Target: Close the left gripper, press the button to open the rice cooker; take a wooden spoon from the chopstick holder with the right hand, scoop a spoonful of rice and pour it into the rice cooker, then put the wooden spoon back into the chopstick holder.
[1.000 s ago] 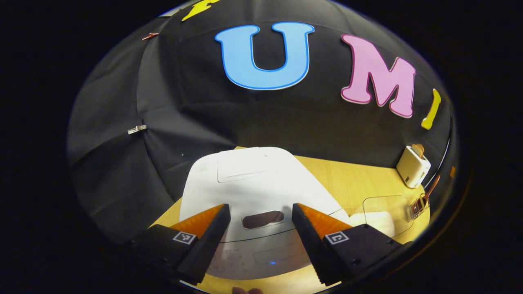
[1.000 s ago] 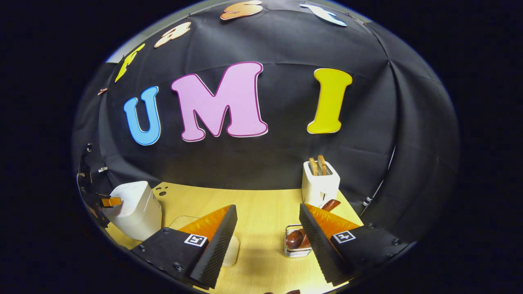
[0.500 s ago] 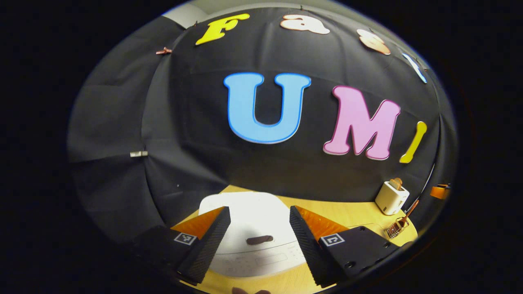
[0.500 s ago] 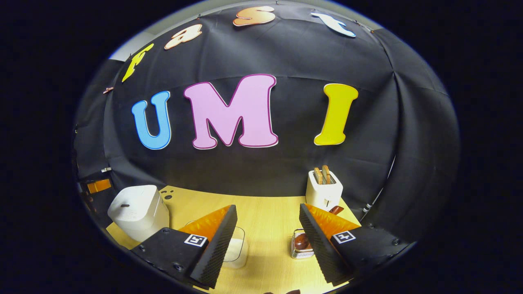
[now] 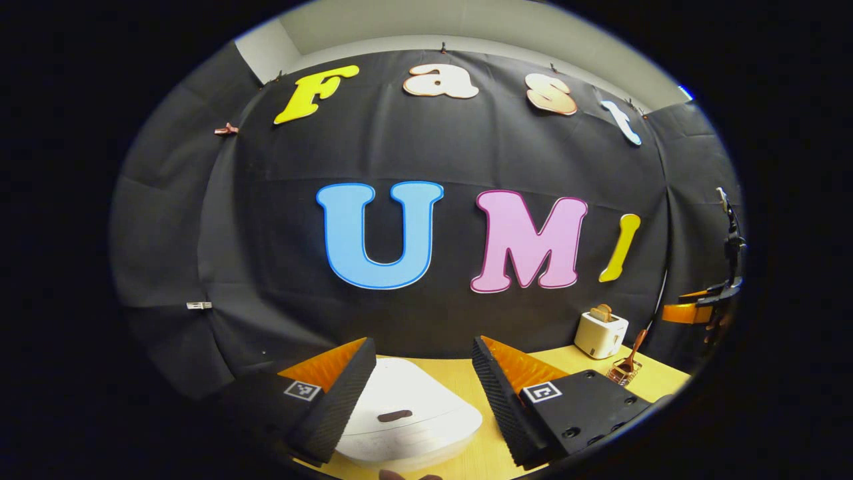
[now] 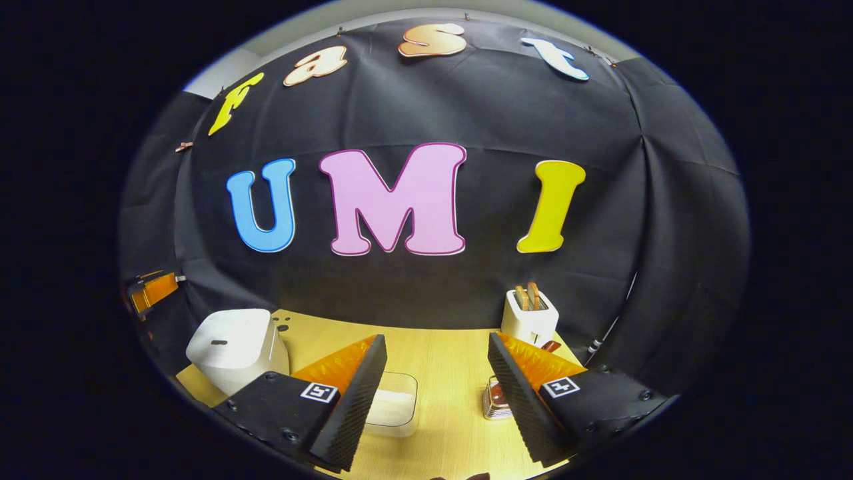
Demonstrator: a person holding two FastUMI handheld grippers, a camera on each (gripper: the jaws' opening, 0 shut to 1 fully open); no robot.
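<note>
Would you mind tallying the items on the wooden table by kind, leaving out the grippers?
Rice cooker: 1
Toaster: 1
Clear container of rice: 1
Chopstick holder: 1
Wooden spoon: 1
Total: 5

A: What colour is the rice cooker?

B: White, with a small dark slot on its lid; the toaster is white too, holding brown slices.

A: And the table?

B: Pale yellow wood grain. The rice container is clear with white rice inside (its rim barely shows), and the wooden spoon is reddish brown.
</note>
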